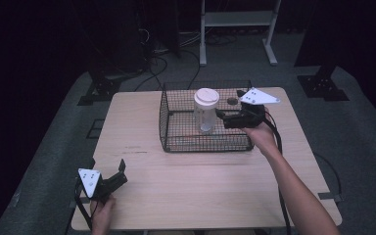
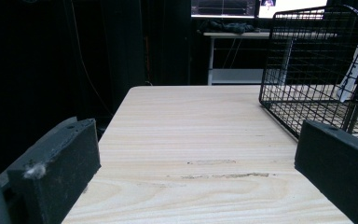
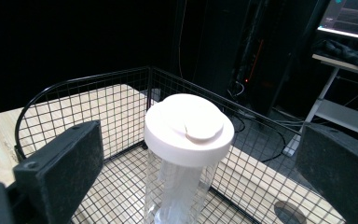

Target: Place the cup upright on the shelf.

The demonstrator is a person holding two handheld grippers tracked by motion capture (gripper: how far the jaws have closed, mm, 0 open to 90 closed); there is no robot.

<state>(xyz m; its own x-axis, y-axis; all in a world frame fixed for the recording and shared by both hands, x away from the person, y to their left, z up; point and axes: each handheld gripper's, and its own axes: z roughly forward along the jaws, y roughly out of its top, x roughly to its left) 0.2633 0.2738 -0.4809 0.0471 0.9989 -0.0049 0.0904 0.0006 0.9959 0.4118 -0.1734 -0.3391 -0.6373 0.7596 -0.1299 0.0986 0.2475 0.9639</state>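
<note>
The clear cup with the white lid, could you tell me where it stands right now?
In the high view, the cup stands upright inside the wire basket, with the open right gripper just to its right.

A clear plastic bottle (image 1: 206,111) with a wide white lid (image 1: 206,96) is standing upright inside a black wire basket (image 1: 176,125), just above the centre of the high view. The lid is sitting closed on top. The basket is resting on the tabletop, its open top facing up.
</note>
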